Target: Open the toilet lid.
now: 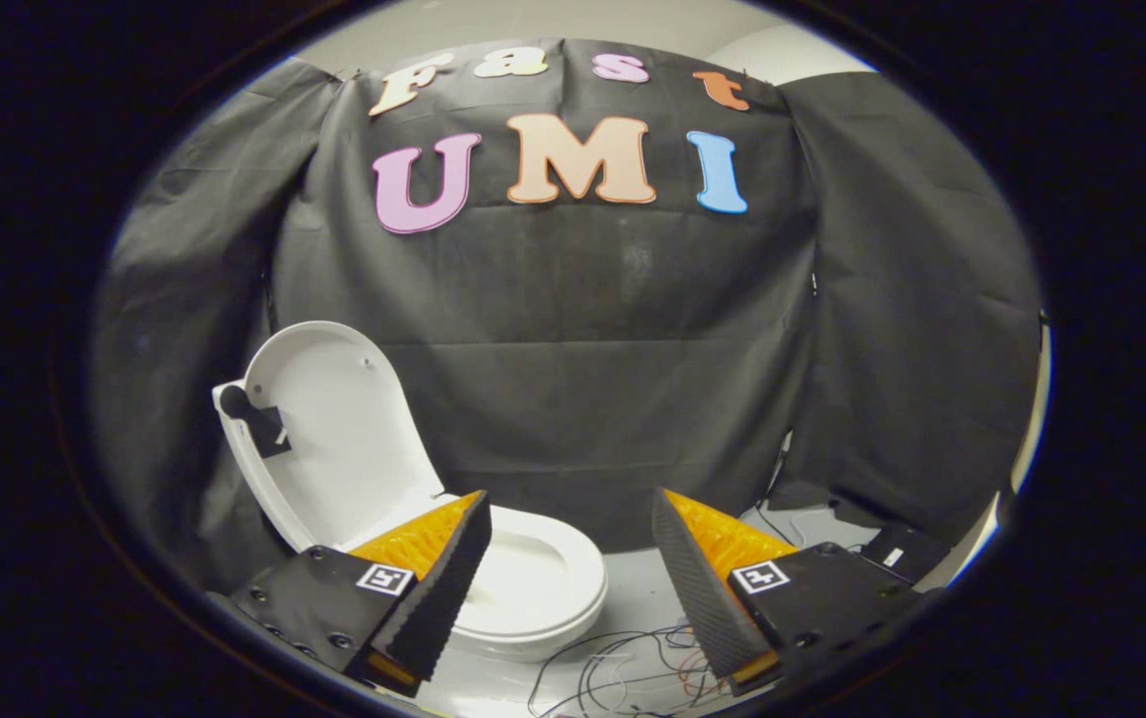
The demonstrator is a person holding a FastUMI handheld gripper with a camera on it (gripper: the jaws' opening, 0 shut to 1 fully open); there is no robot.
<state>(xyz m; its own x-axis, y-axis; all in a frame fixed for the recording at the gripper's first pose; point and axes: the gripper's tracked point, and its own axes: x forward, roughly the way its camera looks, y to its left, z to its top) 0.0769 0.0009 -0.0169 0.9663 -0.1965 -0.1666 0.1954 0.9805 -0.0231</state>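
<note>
Two fingers of the claw (573, 568) are standing wide apart, gripping nothing. The toilet lid (333, 429) is already standing raised, leaning back toward the cloth wall, beyond and to the left of the left finger. The open toilet seat (543, 578) is lying between the fingers, nearer the left.

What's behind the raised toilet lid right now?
Black booth cloth hangs behind the raised lid. The lid covers whatever it leans on. The hand-held gripper is open, holding nothing, its fingers apart before the seat.
</note>
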